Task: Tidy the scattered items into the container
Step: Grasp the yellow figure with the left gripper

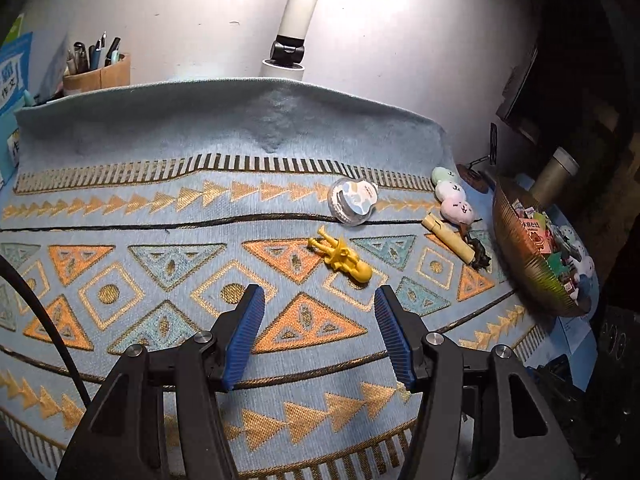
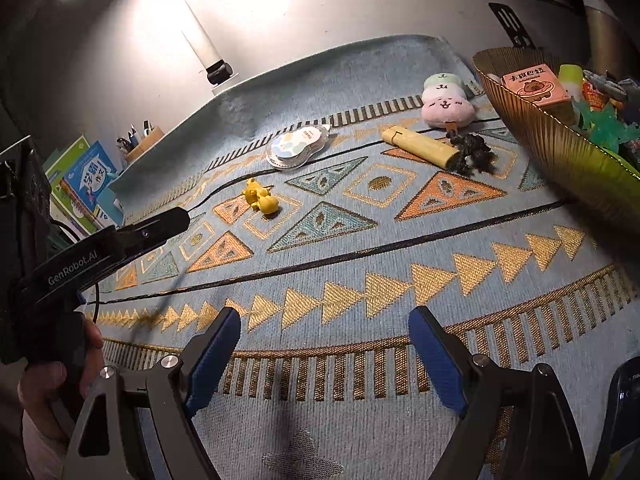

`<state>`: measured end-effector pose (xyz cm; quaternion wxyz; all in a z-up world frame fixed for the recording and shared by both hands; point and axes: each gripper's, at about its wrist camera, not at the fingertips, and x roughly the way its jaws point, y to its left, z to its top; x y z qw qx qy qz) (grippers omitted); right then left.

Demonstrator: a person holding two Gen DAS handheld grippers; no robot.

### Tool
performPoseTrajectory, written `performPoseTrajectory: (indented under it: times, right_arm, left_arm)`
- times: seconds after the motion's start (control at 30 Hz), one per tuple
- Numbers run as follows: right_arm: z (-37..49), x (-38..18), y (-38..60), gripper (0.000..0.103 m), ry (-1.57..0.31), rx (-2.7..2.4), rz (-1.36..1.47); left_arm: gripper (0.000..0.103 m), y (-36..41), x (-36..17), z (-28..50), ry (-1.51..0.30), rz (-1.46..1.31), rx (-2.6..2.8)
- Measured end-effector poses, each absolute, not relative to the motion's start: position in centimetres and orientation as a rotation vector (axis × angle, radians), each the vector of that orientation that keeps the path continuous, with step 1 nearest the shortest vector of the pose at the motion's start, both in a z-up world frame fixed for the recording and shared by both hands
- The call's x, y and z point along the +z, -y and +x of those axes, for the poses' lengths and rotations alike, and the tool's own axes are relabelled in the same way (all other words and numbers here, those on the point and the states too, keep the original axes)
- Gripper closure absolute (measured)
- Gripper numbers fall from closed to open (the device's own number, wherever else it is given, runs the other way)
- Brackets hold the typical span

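A yellow toy figure (image 1: pixel 342 258) (image 2: pixel 262 198) lies mid-mat. Behind it sits a clear round tape case (image 1: pixel 352 200) (image 2: pixel 298 146). Near the gold ribbed bowl (image 1: pixel 524 268) (image 2: pixel 560 148) lie a plush skewer of green, white and pink dumplings (image 1: pixel 454 200) (image 2: pixel 446 100), a yellow tube (image 1: pixel 448 238) (image 2: pixel 420 146) and a small dark figure (image 1: pixel 480 256) (image 2: pixel 472 156). The bowl holds several small items. My left gripper (image 1: pixel 320 296) (image 2: pixel 180 216) is open and empty, short of the yellow figure. My right gripper (image 2: pixel 326 316) hangs open and empty over the mat's near border.
A patterned blue mat (image 1: pixel 160 200) (image 2: pixel 360 240) covers the desk. A pen holder (image 1: pixel 98 74) (image 2: pixel 142 140) and books (image 1: pixel 14 72) (image 2: pixel 88 180) stand at the back left. A lamp pole (image 1: pixel 298 12) (image 2: pixel 196 32) rises behind the mat. A metal cylinder (image 1: pixel 556 176) stands behind the bowl.
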<state>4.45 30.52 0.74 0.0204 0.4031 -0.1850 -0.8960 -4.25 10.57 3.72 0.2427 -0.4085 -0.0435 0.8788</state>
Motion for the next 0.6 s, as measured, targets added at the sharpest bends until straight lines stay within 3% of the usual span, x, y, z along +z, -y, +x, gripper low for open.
performPoseTrajectory:
  times: [0.27,0.6]
  right_arm:
    - [4.6,0.6,-31.0,0.018,0.633,-2.764,1.232]
    - [4.8,0.6,-31.4,0.018,0.674,-2.758,1.213]
  left_arm:
    - [0.048,-12.0,2.4,-5.4,0.156,-1.125,2.393]
    - [0.048,-16.9,0.8,-8.6,-0.009,-1.230,2.393]
